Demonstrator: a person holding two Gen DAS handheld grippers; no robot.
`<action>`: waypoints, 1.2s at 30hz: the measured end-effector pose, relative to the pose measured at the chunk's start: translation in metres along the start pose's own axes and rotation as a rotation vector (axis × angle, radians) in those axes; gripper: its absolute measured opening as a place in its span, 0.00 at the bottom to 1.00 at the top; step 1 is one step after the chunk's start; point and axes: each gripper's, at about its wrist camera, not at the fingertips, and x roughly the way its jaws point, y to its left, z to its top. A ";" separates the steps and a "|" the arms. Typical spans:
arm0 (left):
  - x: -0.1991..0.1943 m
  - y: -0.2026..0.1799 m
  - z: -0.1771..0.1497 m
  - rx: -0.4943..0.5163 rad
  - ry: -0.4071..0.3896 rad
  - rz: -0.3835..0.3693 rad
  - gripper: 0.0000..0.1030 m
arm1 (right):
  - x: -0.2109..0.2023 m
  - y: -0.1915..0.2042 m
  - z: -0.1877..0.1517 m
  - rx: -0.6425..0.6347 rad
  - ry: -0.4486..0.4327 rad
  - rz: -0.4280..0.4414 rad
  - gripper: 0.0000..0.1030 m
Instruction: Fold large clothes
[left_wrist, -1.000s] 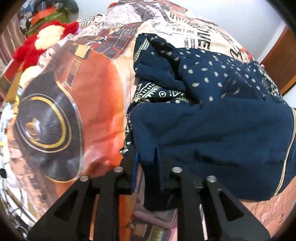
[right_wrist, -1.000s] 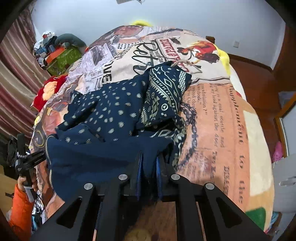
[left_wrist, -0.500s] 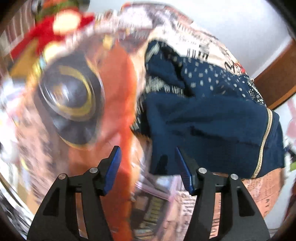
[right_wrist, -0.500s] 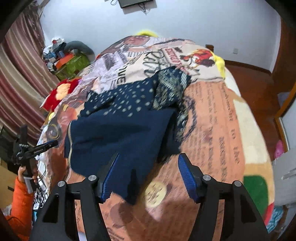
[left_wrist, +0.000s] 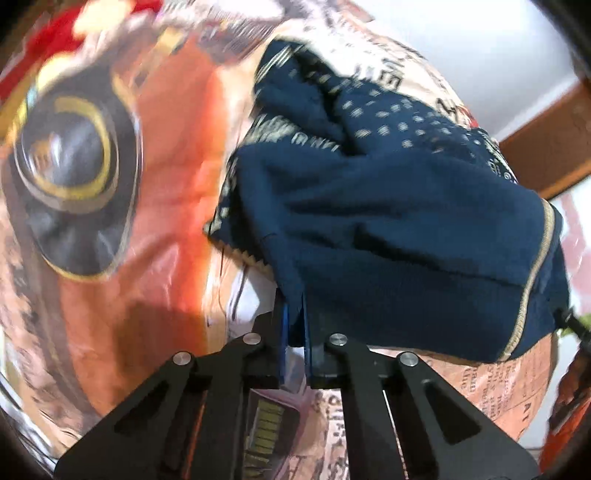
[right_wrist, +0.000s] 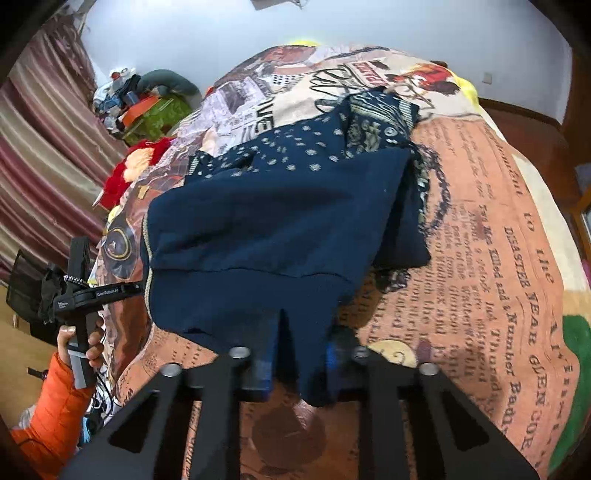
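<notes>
A large navy garment (left_wrist: 399, 229) with pale dots, patterned bands and a gold-trimmed hem lies bunched on the printed bedspread (left_wrist: 155, 192). It also shows in the right wrist view (right_wrist: 280, 221). My left gripper (left_wrist: 294, 332) is shut on a fold at the garment's near edge. My right gripper (right_wrist: 299, 354) is shut on the opposite near edge, with cloth hanging between its fingers. The left gripper also shows in the right wrist view (right_wrist: 92, 291), at the garment's left hem, held by a hand in an orange sleeve.
A red and cream plush toy (right_wrist: 133, 166) lies at the bed's left side. Clutter and a green box (right_wrist: 155, 110) stand by the striped curtain (right_wrist: 44, 155). Wooden floor (right_wrist: 532, 125) lies beyond the bed on the right.
Both grippers were shut on the cloth, opened wide half a second ago, and have now shut again on the garment's near edges. The left view swung and is blurred.
</notes>
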 end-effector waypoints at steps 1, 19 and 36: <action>-0.007 -0.004 0.003 0.017 -0.025 -0.002 0.04 | -0.004 0.003 0.002 -0.013 -0.020 0.001 0.08; -0.075 -0.065 0.171 0.076 -0.354 0.006 0.03 | -0.003 -0.012 0.166 -0.119 -0.238 -0.080 0.04; 0.093 0.002 0.232 -0.001 -0.160 0.145 0.05 | 0.141 -0.125 0.235 0.085 -0.026 0.042 0.05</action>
